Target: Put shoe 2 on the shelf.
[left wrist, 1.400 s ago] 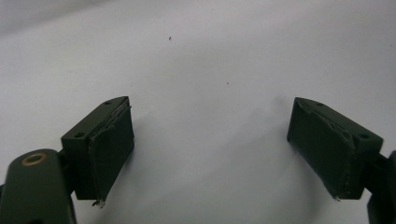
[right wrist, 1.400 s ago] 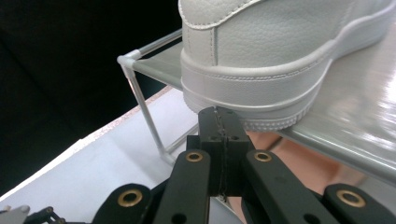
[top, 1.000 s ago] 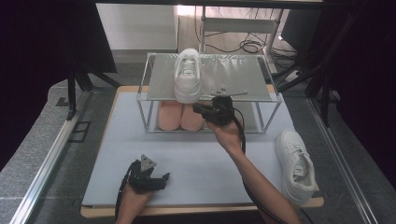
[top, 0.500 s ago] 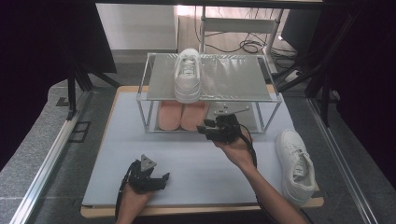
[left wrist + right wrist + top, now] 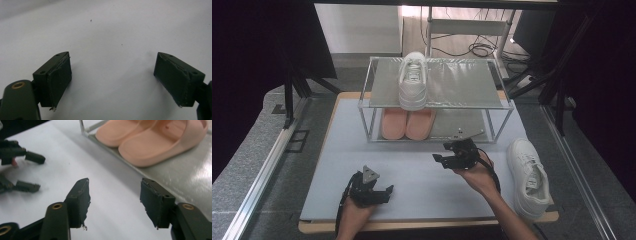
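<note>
- The left gripper (image 5: pixel 388 191) rests on the near left part of the white table mat (image 5: pixel 342 150), held in the person's left hand (image 5: pixel 354 215). In the left gripper view (image 5: pixel 112 82) its jaws stand wide apart with bare mat between them, so it is released and holds nothing.
- On the far side of the mat stands a two-level metal rack (image 5: pixel 462 85). A white sneaker (image 5: pixel 413 80) sits on the left part of its top shelf, toe toward the near edge.
- A pair of pink slippers (image 5: pixel 407 124) lies side by side on the rack's lower shelf, under that sneaker. In the right gripper view the slippers (image 5: pixel 155 137) show at the far right, beyond the jaws.
- The right gripper (image 5: pixel 439 159) is held above the mat just near of the rack, right of centre, pointing left. In the right gripper view (image 5: pixel 113 202) its jaws are spread with only mat between them: released, gripping nothing.
- A second white sneaker (image 5: pixel 529 175) lies on the near right corner of the mat, near the right hand (image 5: pixel 477 175) but apart from it, toe pointing to the near edge.
</note>
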Demonstrator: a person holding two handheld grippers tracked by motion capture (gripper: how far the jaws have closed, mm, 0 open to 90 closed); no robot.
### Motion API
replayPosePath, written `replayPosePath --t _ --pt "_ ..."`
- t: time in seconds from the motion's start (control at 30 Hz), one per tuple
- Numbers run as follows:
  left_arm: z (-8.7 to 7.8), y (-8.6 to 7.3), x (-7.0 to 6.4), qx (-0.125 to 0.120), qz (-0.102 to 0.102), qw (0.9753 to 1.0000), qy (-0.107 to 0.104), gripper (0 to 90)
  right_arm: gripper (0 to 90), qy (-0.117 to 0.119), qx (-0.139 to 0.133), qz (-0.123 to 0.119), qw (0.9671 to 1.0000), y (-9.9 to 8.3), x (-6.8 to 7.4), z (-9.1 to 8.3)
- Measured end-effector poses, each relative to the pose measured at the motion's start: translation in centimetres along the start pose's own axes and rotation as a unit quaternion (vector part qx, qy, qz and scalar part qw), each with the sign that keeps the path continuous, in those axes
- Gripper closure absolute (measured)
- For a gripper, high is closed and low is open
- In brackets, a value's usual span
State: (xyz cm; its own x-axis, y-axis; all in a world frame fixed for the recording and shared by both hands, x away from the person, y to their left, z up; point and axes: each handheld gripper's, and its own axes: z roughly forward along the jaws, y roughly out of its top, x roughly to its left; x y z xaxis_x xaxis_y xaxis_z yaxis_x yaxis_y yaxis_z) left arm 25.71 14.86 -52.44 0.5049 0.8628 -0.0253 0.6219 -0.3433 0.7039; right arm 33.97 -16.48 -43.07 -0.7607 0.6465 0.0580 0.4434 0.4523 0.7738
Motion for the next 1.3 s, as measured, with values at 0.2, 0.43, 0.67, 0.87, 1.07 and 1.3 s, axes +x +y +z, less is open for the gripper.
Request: replayPosePath --t 0.2,0.43,0.67,0.87,1.07,1.3 --pt "0.0 0.0 0.0 0.0 -0.001 1.0 0.0 14.8 35.0 -0.008 0.022 0.015 0.9996 -1.7 -0.9 -0.9" --pt "0.0 0.0 0.0 0.001 0.0 1.0 0.0 14.8 32.9 -0.017 0.044 0.046 0.9979 -3.0 -1.9 -2.5" --pt "0.0 0.0 0.0 0.002 0.002 1.0 0.0 14.8 43.2 -0.035 0.057 0.042 0.9969 -4.0 -2.7 -4.6" --pt "0.0 0.0 0.0 0.002 0.002 1.0 0.0 14.8 51.3 -0.059 0.057 0.048 0.9955 -4.6 -3.3 -6.2" --pt "0.0 0.0 0.0 0.002 0.002 1.0 0.0 14.8 59.1 -0.078 0.057 0.055 0.9939 -5.0 -4.0 -7.9" --pt "0.0 0.0 0.0 0.003 0.003 1.0 -0.001 14.8 72.4 -0.101 0.061 0.071 0.9905 -5.4 -5.1 -9.8"
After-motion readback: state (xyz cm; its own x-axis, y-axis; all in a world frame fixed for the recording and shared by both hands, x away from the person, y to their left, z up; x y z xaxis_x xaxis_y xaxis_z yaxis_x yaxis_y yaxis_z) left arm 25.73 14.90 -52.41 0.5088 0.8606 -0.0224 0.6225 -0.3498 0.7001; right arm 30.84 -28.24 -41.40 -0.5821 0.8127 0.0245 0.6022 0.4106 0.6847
